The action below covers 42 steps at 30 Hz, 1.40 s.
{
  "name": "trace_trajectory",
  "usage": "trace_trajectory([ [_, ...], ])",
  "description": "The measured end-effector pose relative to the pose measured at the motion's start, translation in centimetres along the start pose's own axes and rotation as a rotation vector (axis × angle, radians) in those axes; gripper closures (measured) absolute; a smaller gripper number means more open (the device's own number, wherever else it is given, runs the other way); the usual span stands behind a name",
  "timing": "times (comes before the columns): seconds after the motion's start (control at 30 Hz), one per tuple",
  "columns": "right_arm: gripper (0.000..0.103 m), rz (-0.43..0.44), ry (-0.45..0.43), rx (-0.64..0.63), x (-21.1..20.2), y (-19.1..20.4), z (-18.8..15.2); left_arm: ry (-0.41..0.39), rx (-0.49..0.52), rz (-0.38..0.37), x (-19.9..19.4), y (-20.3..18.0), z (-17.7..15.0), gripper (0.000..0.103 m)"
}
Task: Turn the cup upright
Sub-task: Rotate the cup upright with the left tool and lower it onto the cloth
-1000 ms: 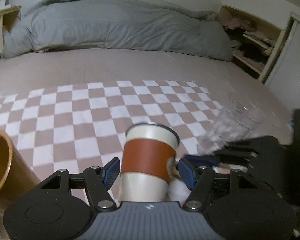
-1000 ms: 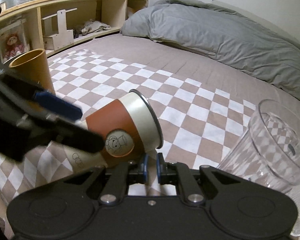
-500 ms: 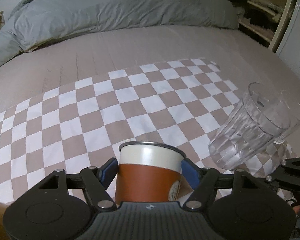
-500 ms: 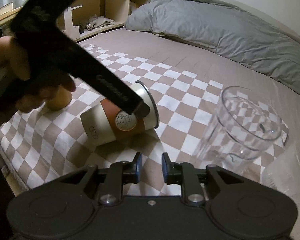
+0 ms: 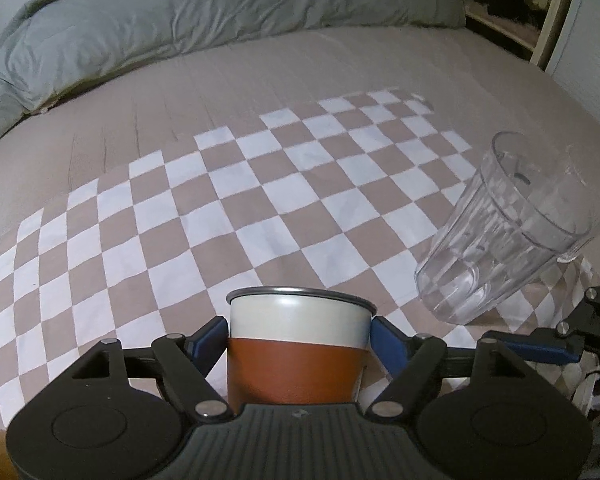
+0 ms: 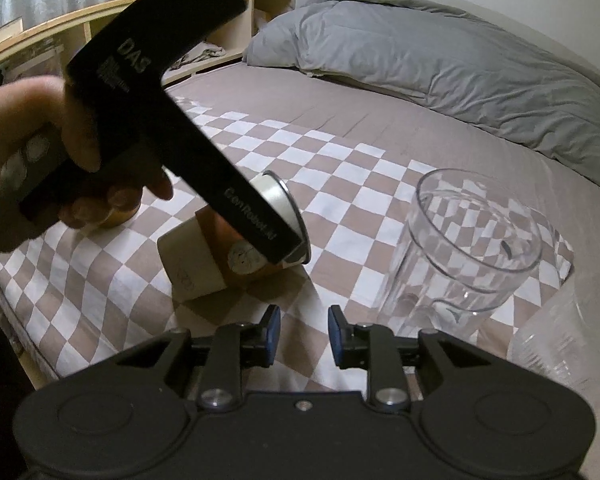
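Observation:
A cream paper cup with a brown sleeve sits between the fingers of my left gripper, which is shut on its sides just below the rim. In the right wrist view the cup lies tilted on its side on the checkered cloth, mouth up and to the right, with the left gripper's body across it. My right gripper is open and empty, a little in front of the cup, touching nothing.
A clear ribbed plastic tumbler stands upright right of the cup; it also shows in the left wrist view. A brown cup is half hidden behind the hand. A grey duvet lies at the back. The bed edge is near.
My left gripper has closed on the paper cup. My right gripper has pulled back from the cup and opened wider.

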State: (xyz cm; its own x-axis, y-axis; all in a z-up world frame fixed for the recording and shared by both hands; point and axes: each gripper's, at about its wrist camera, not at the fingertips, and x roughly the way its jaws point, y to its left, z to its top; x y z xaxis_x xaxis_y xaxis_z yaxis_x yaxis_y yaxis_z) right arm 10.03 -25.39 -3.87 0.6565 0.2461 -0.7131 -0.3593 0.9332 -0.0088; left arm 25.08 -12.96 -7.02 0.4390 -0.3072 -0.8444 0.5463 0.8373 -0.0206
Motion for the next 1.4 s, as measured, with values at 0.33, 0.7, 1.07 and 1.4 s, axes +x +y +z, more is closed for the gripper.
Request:
trace_trajectory([
  [0.33,0.07,0.006,-0.093,0.113,-1.7,-1.2,0.9,-0.269,-0.071,-0.01,-6.0,1.1,-2.9,0.027],
  [0.7,0.038,0.033,-0.201,0.194,-3.3,-1.5,1.3,-0.334,-0.005,0.043,-6.4,0.6,-6.8,0.028],
  [1.07,0.035,0.032,-0.182,0.177,-2.6,-0.8,1.6,-0.327,0.012,0.038,-7.0,1.0,-8.1,0.028],
  [1.4,0.021,0.0,-0.197,0.18,-2.9,-0.8,1.9,-0.362,-0.045,0.033,-8.8,1.0,-8.3,0.008],
])
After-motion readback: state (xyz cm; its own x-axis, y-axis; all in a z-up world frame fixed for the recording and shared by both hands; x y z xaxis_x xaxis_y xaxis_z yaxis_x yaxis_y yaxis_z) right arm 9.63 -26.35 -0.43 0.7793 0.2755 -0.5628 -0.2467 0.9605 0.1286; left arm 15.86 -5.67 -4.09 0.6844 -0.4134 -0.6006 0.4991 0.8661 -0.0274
